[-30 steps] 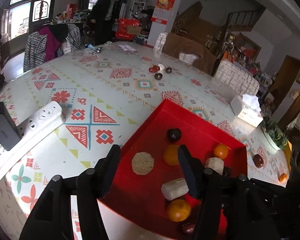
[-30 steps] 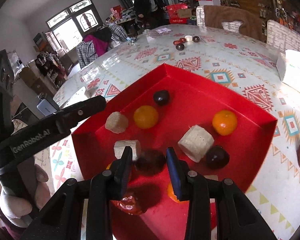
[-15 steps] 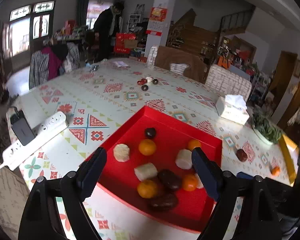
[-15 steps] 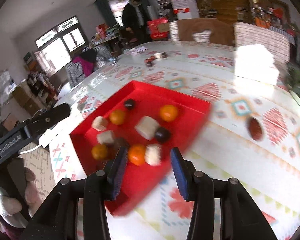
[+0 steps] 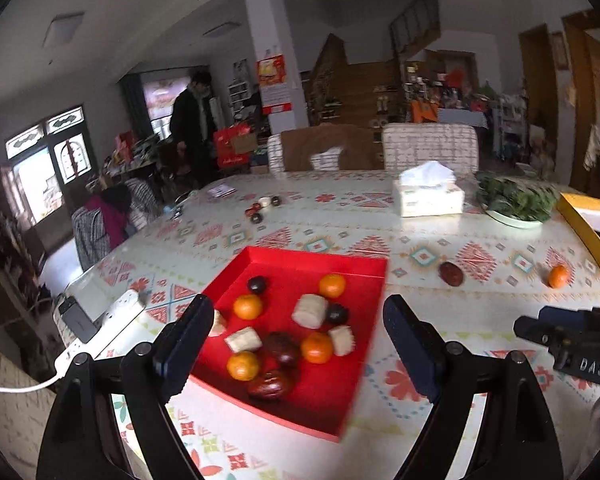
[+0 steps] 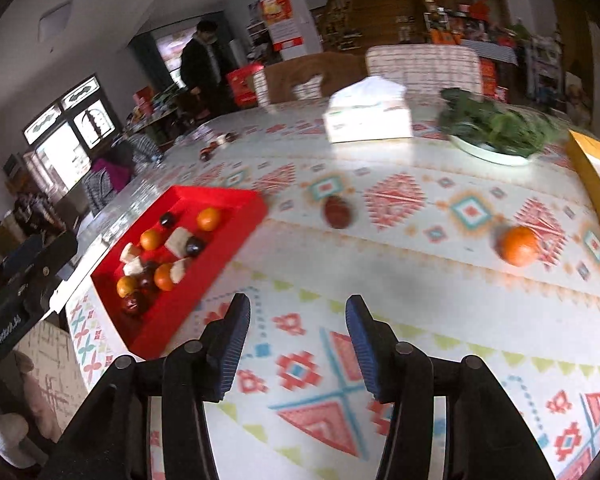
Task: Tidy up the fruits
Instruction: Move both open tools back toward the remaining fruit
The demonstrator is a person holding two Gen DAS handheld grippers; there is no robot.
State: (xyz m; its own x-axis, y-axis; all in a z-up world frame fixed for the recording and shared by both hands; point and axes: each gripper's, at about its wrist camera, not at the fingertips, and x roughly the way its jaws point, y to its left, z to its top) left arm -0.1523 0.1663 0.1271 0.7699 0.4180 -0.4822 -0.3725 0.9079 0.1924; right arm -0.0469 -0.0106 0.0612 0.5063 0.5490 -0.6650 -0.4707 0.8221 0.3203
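Left wrist view
Left gripper (image 5: 298,330): fingers spread wide, holding nothing, raised above the near edge of the red tray (image 5: 364,368).
Tray contents: four oranges, among them one at the back (image 5: 332,285) and one at the front (image 5: 242,365); pale cut chunks such as the middle one (image 5: 309,311); dark round fruits; a red date (image 5: 270,385) at the near side.
Loose fruit: a red date (image 5: 451,273) on the patterned tablecloth (image 5: 452,320) right of the tray, and an orange (image 5: 558,275) further right, well apart from the tray and near the yellow box (image 5: 588,228).
Other gripper: its dark body (image 5: 572,344) shows at the right edge.
Far side: tissue box (image 5: 428,198), plate of greens (image 5: 514,200), power strip (image 5: 100,328) to the left.

Right wrist view
Right gripper (image 6: 298,346): blue-padded fingers apart, nothing between them, over bare tablecloth (image 6: 420,292).
Tray (image 6: 204,284): off to the left, fruit clustered inside.
Loose date (image 6: 337,211): ahead, just right of the tray's far corner; blurred.
Loose orange (image 6: 519,245): ahead to the right, near the yellow box (image 6: 592,176).
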